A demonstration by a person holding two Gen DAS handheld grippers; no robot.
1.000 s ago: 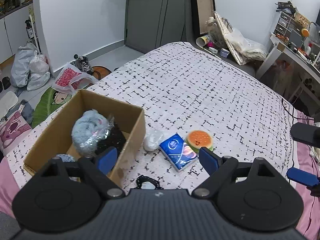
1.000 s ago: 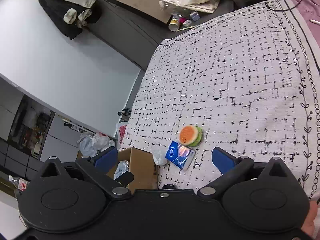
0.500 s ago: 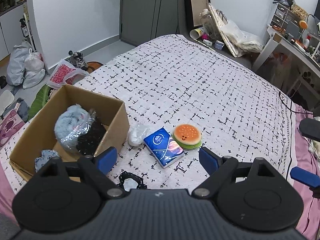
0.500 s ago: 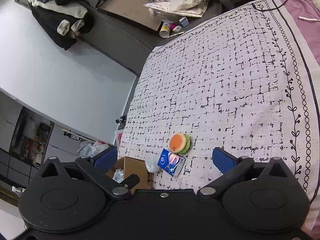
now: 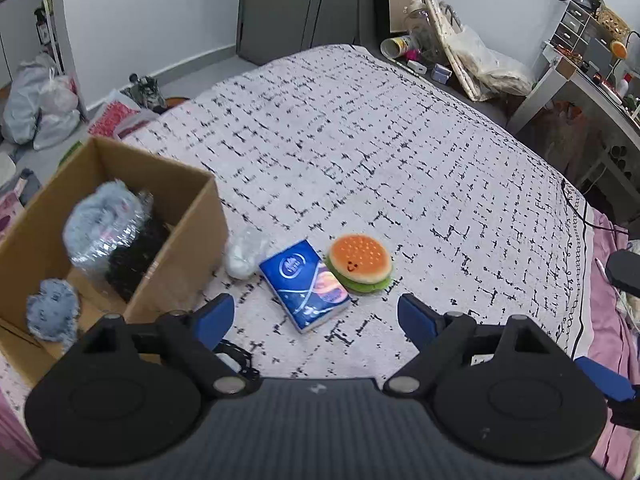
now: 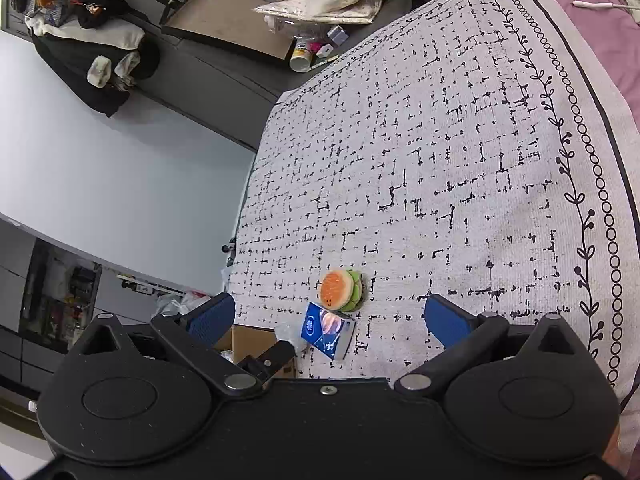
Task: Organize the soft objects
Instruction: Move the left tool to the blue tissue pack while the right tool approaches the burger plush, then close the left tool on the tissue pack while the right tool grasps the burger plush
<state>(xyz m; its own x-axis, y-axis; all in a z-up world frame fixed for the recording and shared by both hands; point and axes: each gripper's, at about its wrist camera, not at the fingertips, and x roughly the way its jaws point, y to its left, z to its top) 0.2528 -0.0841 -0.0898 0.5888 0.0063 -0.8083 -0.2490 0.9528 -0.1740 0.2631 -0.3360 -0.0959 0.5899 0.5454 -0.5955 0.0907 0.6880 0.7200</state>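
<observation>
A cardboard box (image 5: 192,216) stands on the bed at the left and holds a bagged grey plush (image 5: 104,216), a black fuzzy item (image 5: 132,256) and a small grey plush (image 5: 52,308). Beside it on the bedspread lie a white bagged item (image 5: 244,254), a blue tissue pack (image 5: 304,284) and a burger plush (image 5: 360,262). My left gripper (image 5: 316,316) is open and empty, just short of the tissue pack. My right gripper (image 6: 326,316) is open and empty, high above the burger plush (image 6: 338,290), tissue pack (image 6: 328,330) and box (image 6: 256,346).
A small black item (image 5: 234,354) lies by my left fingers (image 5: 212,316). The patterned bedspread (image 5: 380,152) stretches far behind. Clutter and a desk (image 5: 580,80) stand at the back right. Bags (image 5: 36,100) lie on the floor at the left.
My left gripper has shifted right, from over the box towards the tissue pack and burger plush. My right gripper has drawn back and higher. Both stayed open.
</observation>
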